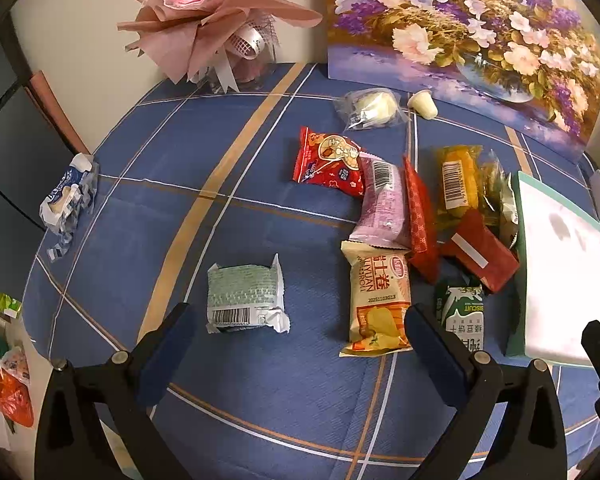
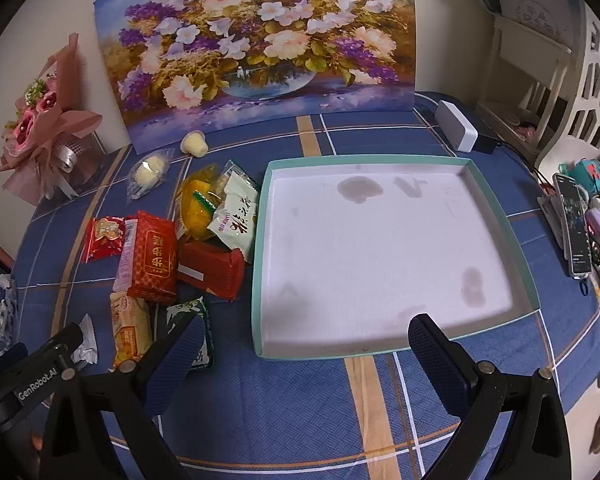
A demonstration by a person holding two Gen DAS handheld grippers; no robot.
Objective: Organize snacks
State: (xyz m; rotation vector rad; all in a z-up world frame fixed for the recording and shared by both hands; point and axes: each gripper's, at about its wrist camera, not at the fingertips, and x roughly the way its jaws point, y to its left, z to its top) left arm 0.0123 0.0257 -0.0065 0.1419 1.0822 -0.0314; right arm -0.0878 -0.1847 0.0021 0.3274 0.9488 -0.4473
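well, snack pile (image 2: 188, 240) touches teal tray's left rim (image 2: 260, 248).

L tongs (image 1: 296, 336) were spread wide, nothing btwn the two blue-padded fingers (image 1: 168, 344), both black arms angled down twd the worktop but hanging clear above it. R tongs (image 2: 304, 352) stood just as wide apart and empty, padded fingers (image 2: 440, 360) likewise held off the worktop, pointing fwd and down. In the right wrist view the left unit's black body showed at the lower left edge, so the two sat side by side, close but apart.
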